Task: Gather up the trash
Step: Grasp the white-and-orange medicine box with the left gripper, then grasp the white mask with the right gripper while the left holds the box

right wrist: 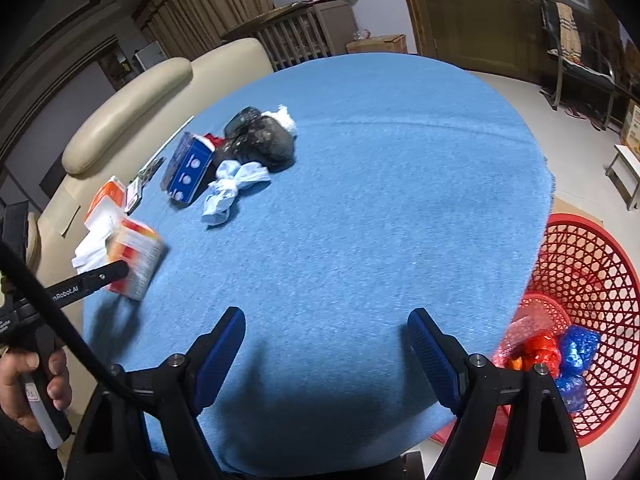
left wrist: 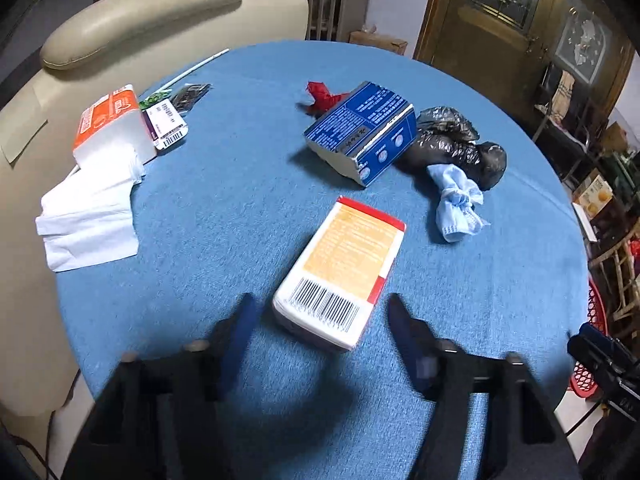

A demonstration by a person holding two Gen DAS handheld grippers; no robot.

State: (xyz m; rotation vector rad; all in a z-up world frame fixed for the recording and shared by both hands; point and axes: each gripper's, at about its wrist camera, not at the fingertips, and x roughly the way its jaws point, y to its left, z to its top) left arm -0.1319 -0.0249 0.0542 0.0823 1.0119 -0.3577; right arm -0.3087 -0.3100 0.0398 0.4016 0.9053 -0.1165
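My left gripper (left wrist: pixel 320 312) is open, its fingers on either side of the near end of a white and orange box (left wrist: pixel 340 270) with a barcode, lying on the blue table (left wrist: pixel 224 208). The box also shows in the right wrist view (right wrist: pixel 138 258), with the left gripper beside it. Behind it lie a blue box (left wrist: pixel 362 132), a black plastic bag (left wrist: pixel 456 144), a crumpled light blue mask (left wrist: pixel 458 202) and red scrap (left wrist: pixel 322 96). My right gripper (right wrist: pixel 326 334) is open and empty over the table's near edge.
A red mesh basket (right wrist: pixel 588 280) stands on the floor at the right, with red and blue wrappers inside. An orange tissue pack (left wrist: pixel 110 124) with loose white tissues (left wrist: pixel 90 212), a small card (left wrist: pixel 168 126) and a cream sofa (left wrist: pixel 140 12) are at the left.
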